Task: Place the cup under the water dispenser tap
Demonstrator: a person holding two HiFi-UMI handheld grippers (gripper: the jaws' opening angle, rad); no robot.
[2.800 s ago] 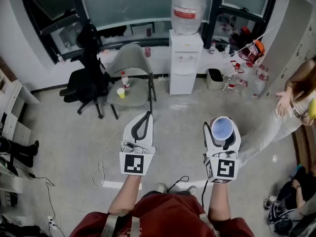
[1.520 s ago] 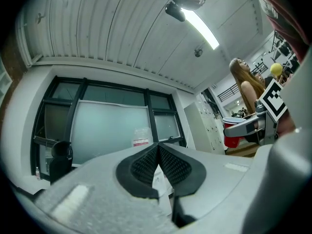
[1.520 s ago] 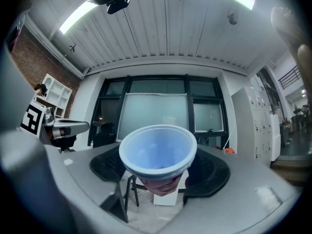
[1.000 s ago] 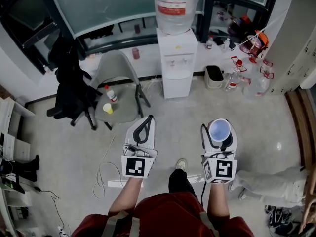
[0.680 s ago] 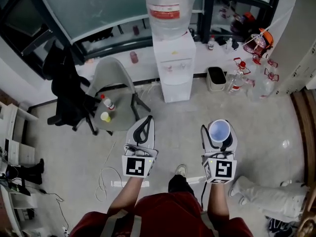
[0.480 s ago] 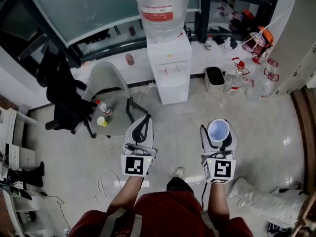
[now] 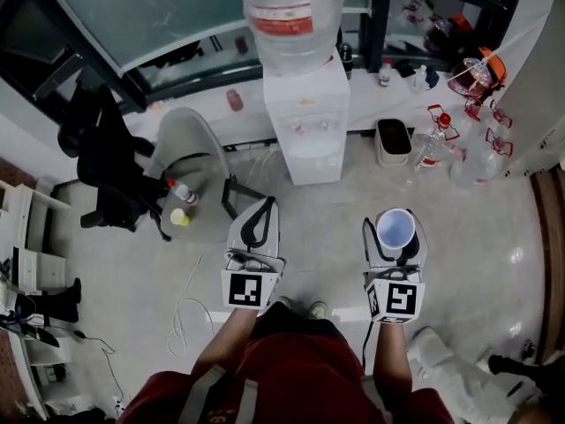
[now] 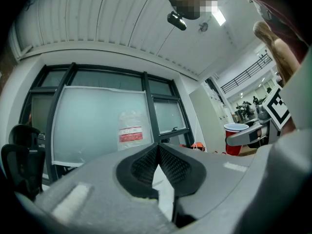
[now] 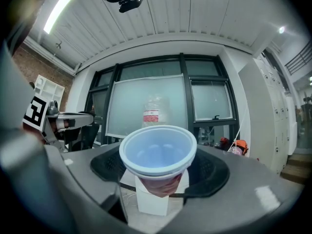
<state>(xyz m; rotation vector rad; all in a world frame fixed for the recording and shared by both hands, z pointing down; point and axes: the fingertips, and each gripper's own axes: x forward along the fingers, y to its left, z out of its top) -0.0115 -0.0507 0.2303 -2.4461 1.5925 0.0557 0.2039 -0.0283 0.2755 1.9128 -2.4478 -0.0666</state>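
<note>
Pale floor runs from the person's feet to a wall of dark-framed windows, where one white water dispenser stands with one big clear bottle upside down on top. Its taps are too small to count.

Two tongs are held out side by side. The left tongs are pressed together at the tips with nothing between them. The right tongs pinch the one cup, red outside and white inside. It is upright with its mouth open to the ceiling, well apart from the dispenser and a little to the right of its front.

Two chairs stand left of the dispenser. One is a grey chair, with one small bottle and one small yellow cup on its seat. The other is a black office chair further left. Right of the dispenser sits one dark bin, and beyond it a cluster of clear bottles too tangled to count. One thin cable loops on the floor, left of the left tongs.

Between both tongs and the front of the dispenser the floor is bare, edged by the grey chair on the left and the bin on the right.
</note>
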